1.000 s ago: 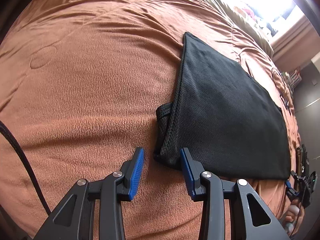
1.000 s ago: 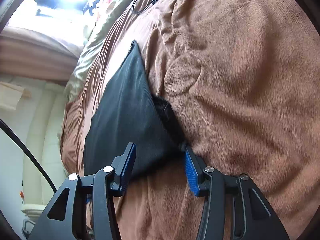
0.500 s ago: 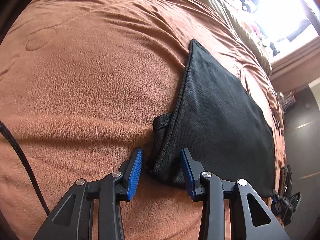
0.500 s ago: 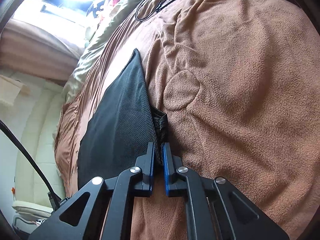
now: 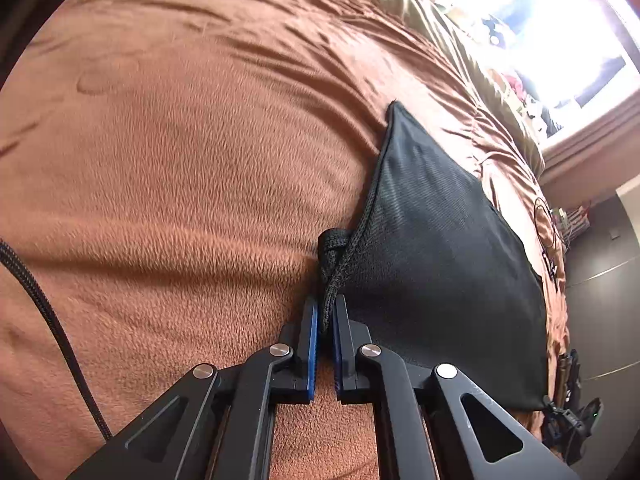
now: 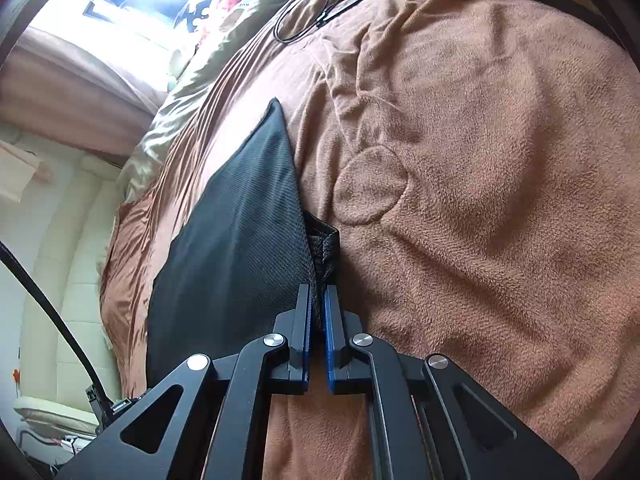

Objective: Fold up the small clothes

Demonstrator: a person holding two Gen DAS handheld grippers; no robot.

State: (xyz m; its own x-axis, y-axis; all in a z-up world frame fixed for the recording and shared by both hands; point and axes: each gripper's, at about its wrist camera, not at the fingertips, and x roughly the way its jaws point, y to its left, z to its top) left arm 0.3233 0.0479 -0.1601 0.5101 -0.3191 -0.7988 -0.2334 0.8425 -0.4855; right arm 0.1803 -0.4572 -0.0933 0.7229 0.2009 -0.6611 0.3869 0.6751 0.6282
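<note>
Left tool (image 5: 325,312) and right tool (image 6: 318,300) are each clenching a near corner of black shorts (image 5: 432,264) lying on bed (image 5: 180,168); next fold not yet made.

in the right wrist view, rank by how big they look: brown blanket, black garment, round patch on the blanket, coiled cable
1. brown blanket
2. black garment
3. and 4. round patch and coiled cable look alike; the cable lies farther off, so unsure.

Right claw (image 6: 316,304) pinched on bunched corner of black mesh garment (image 6: 236,216). Garment lies flat on brown fleece blanket (image 6: 480,160). Coiled cable (image 6: 308,10) beyond.
</note>
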